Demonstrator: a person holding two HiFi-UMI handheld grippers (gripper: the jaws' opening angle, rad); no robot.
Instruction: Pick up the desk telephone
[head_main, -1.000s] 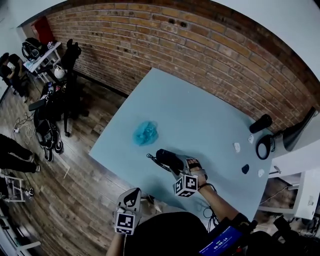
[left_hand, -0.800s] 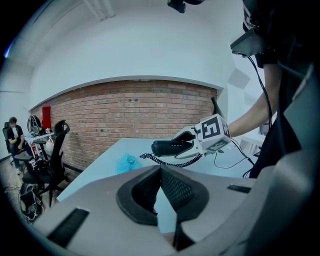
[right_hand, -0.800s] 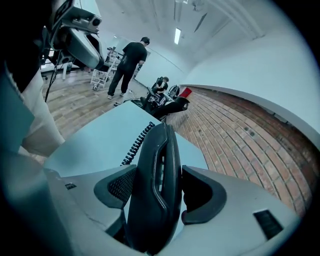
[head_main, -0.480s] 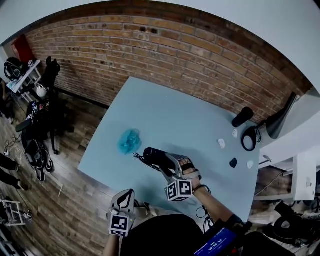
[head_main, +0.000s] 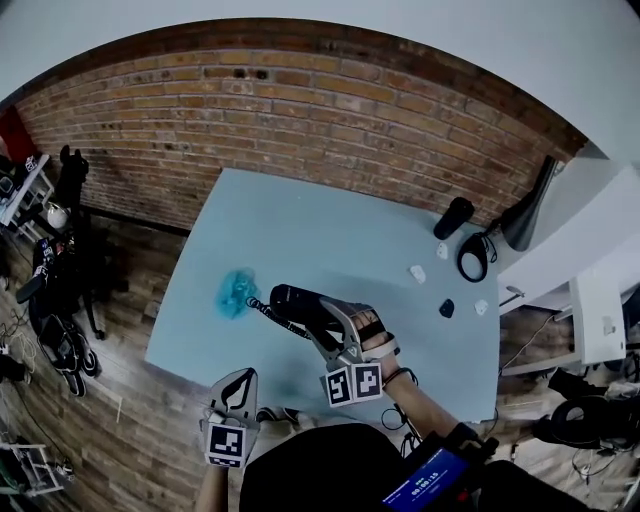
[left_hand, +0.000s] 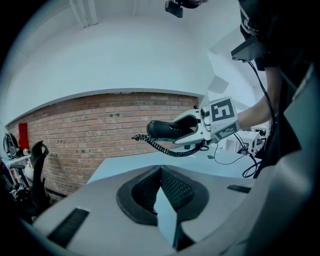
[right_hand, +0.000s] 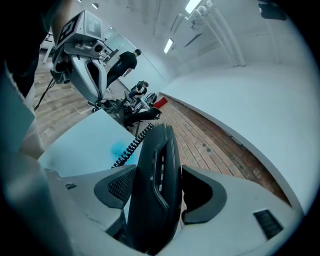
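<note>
The black telephone handset (head_main: 295, 303) is off the pale blue table (head_main: 300, 225), and my right gripper (head_main: 318, 318) is shut on it. In the right gripper view the handset (right_hand: 155, 185) stands on edge between the two pads. Its coiled cord (head_main: 268, 310) hangs from the far end toward the table. From the left gripper view, the handset (left_hand: 167, 129) and its cord (left_hand: 170, 148) hang in the air well above the table. My left gripper (head_main: 238, 385) is shut and empty. It hovers low at the table's near edge, left of the right gripper.
A crumpled blue thing (head_main: 236, 292) lies on the table left of the handset. At the far right corner are a black cylinder (head_main: 453, 217), a black lamp (head_main: 527, 218), a coiled cable (head_main: 472, 258) and some small white and black bits (head_main: 447, 307). A brick wall (head_main: 300, 110) runs behind.
My right gripper has carried the handset higher and farther over the table, nearer the blue thing. The head view has swung. The left gripper stays low and shut.
</note>
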